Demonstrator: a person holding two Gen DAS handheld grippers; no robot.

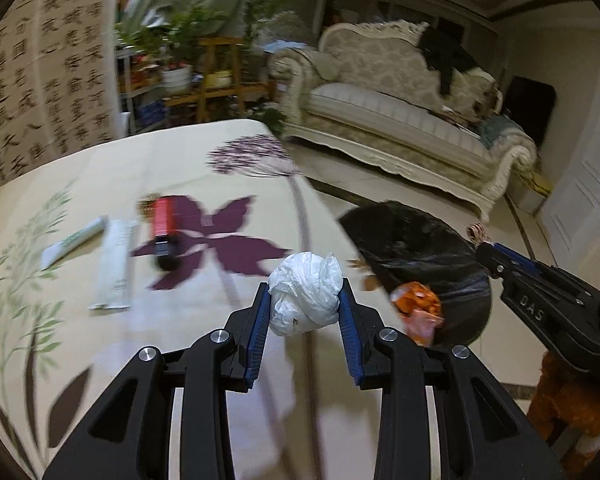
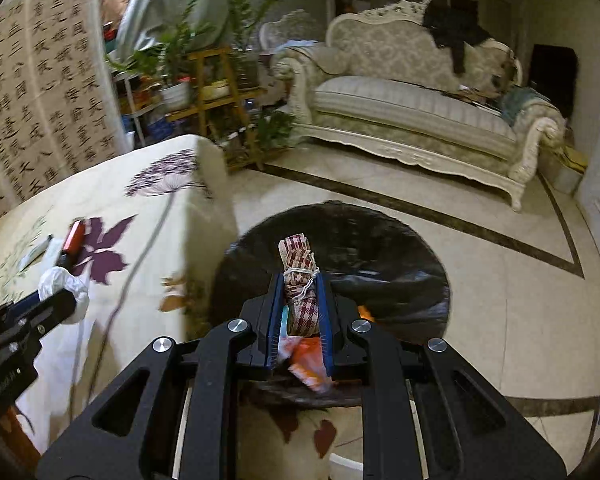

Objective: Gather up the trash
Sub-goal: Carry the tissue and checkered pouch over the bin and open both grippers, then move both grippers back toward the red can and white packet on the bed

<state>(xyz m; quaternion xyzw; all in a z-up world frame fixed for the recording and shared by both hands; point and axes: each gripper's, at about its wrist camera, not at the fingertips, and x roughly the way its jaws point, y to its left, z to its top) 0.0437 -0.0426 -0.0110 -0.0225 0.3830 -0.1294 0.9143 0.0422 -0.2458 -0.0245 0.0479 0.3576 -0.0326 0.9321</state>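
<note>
My left gripper (image 1: 305, 292) is shut on a crumpled white plastic wad (image 1: 305, 294), held above the table near its right edge. My right gripper (image 2: 300, 280) is shut on a red-and-white checked bundle tied with string (image 2: 299, 280), held over the black trash bag (image 2: 380, 248) that stands on the floor beside the table. An orange wrapper (image 2: 306, 360) lies inside the bag just under the right gripper; it shows in the left wrist view as the orange wrapper (image 1: 418, 306) at the rim of the bag (image 1: 420, 240). The right gripper (image 1: 480, 240) reaches in from the right there.
On the flowered tablecloth (image 1: 80, 184) lie a red-and-black lighter-like item (image 1: 165, 232), a white-green tube (image 1: 74, 242) and a long white wrapper (image 1: 116, 264). A cream sofa (image 2: 412, 108), plant shelves (image 2: 212, 80) and a calligraphy screen (image 2: 40, 80) stand beyond on tiled floor (image 2: 500, 280).
</note>
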